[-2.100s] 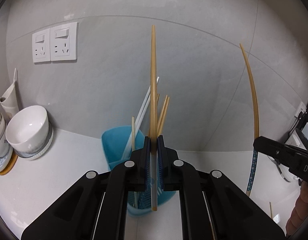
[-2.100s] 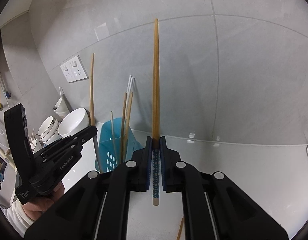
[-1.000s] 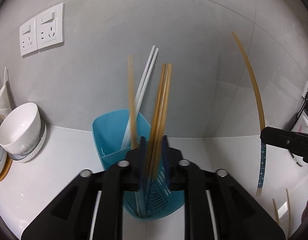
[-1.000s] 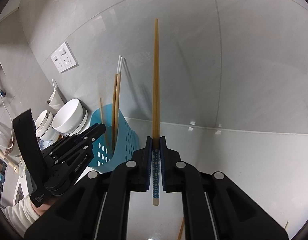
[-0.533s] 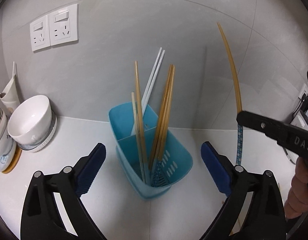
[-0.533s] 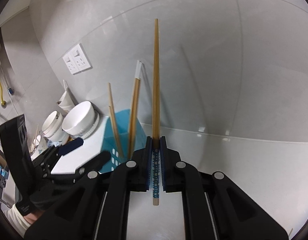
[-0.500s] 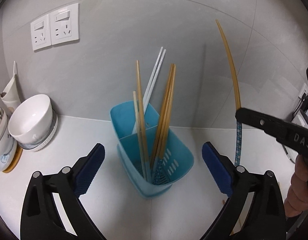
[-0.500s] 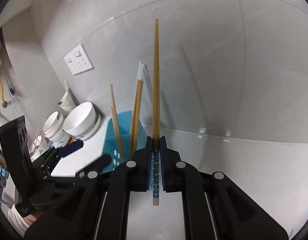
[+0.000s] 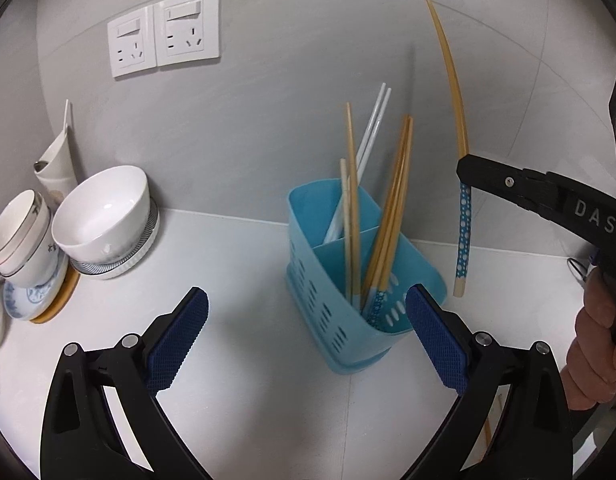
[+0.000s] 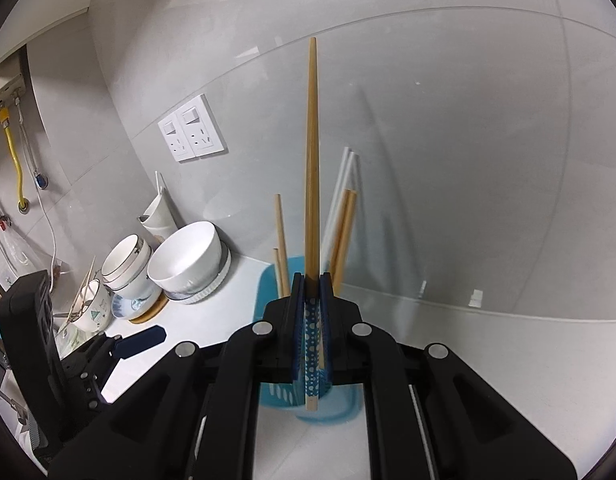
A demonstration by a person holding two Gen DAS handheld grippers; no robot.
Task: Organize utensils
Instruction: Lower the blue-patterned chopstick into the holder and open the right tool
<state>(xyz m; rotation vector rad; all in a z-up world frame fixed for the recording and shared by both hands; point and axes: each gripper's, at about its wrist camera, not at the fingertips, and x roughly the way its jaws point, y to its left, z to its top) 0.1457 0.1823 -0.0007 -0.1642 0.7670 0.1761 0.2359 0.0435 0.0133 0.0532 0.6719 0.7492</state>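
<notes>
A blue perforated utensil holder (image 9: 340,304) stands on the white counter near the wall, with several wooden chopsticks (image 9: 392,208) and two white ones (image 9: 372,132) in it. My left gripper (image 9: 308,336) is open and empty, just in front of the holder. My right gripper (image 10: 312,296) is shut on a wooden chopstick (image 10: 312,168) with a blue dotted end, held upright above and to the right of the holder (image 10: 267,280). That chopstick also shows in the left wrist view (image 9: 456,92).
White bowls (image 9: 103,212) and stacked cups (image 9: 19,228) stand at the left against the wall. Two wall sockets (image 9: 163,44) sit above them. Another loose chopstick (image 9: 488,432) lies on the counter at the lower right. The wall is close behind the holder.
My left gripper has opened and let its chopstick drop into the holder, then drawn back and left. My right gripper has carried its chopstick closer, over the holder.
</notes>
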